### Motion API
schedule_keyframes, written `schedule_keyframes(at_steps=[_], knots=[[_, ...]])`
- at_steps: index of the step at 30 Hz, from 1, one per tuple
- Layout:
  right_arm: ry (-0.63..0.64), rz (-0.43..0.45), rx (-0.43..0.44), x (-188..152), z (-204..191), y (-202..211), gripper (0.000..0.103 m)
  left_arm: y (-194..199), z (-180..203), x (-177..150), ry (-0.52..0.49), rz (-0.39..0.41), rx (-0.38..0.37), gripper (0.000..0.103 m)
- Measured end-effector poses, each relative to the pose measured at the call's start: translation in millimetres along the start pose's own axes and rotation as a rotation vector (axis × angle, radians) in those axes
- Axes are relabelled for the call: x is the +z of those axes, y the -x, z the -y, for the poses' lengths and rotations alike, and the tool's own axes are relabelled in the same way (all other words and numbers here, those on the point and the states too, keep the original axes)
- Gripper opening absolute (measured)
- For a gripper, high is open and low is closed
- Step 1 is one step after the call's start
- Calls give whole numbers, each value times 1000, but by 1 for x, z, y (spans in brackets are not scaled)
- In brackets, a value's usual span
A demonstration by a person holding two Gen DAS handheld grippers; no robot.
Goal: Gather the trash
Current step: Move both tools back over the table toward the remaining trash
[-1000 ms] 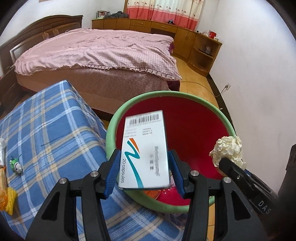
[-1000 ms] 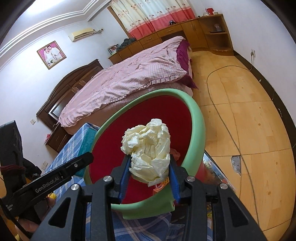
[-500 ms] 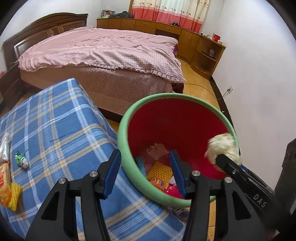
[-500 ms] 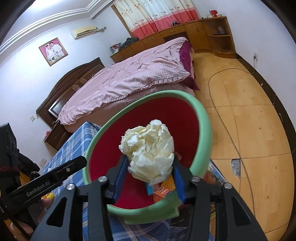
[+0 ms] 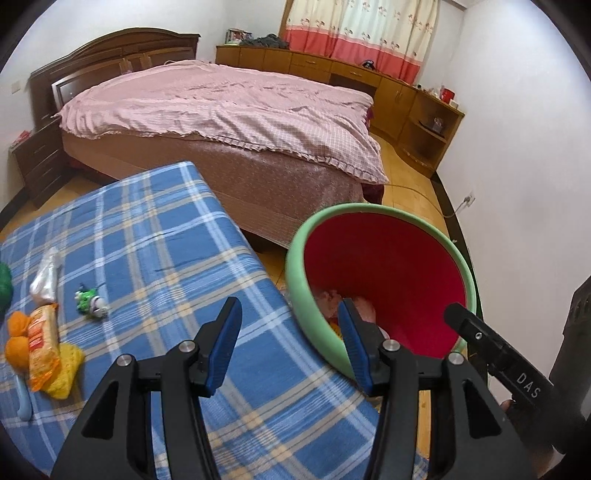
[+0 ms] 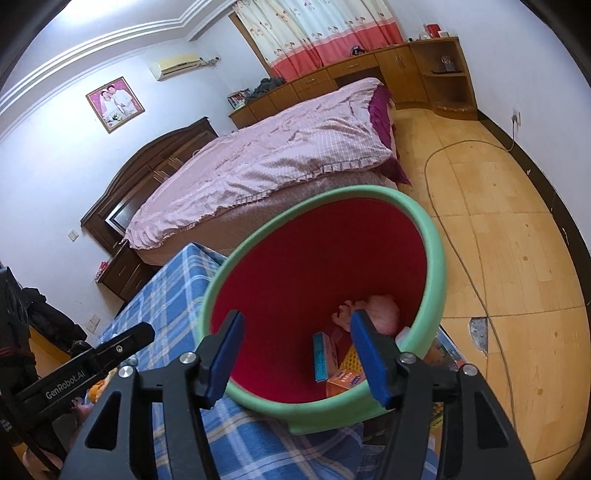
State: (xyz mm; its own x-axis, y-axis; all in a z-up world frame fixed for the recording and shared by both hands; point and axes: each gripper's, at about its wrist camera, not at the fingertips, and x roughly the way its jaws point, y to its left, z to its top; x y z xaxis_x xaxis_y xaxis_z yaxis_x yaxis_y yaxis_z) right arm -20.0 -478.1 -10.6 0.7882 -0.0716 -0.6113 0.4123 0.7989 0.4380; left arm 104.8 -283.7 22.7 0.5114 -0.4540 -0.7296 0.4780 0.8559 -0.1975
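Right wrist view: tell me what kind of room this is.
Most likely a home bedroom: a bed with a pink cover and dark wooden headboard, a framed portrait on the wall, and curtains above low wooden cabinets.

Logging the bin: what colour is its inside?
Red inside the bin, with a green rim; right wrist view shows it best.

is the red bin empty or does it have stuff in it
Not empty: the bin holds an orange box, a teal box and crumpled paper.

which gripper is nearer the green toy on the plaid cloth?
Left. The left gripper hangs over the blue plaid cloth, with the small green toy ahead to its left; the right gripper is over the green-rimmed red bin.
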Motion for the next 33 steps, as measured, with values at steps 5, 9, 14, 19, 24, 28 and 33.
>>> schedule_keyframes(at_steps=[5,9,14,19,24,28,33], knots=[[22,13,25,-4,-21,11,64,20,-18,-4,32,24,20,54],[37,15,46,-8,-38,17,64,39,-36,-9,65,48,36,54],[56,6,76,-16,-62,22,65,61,-59,-14,94,77,75,54],[72,6,95,-26,-83,27,65,83,-90,-18,150,104,124,54],[94,-11,110,-36,-106,26,65,102,-126,-24,201,125,172,54],[113,-25,115,-45,-123,24,65,109,-150,-33,222,123,203,54],[131,-42,116,-55,-137,21,65,117,-178,-46,246,111,246,54]])
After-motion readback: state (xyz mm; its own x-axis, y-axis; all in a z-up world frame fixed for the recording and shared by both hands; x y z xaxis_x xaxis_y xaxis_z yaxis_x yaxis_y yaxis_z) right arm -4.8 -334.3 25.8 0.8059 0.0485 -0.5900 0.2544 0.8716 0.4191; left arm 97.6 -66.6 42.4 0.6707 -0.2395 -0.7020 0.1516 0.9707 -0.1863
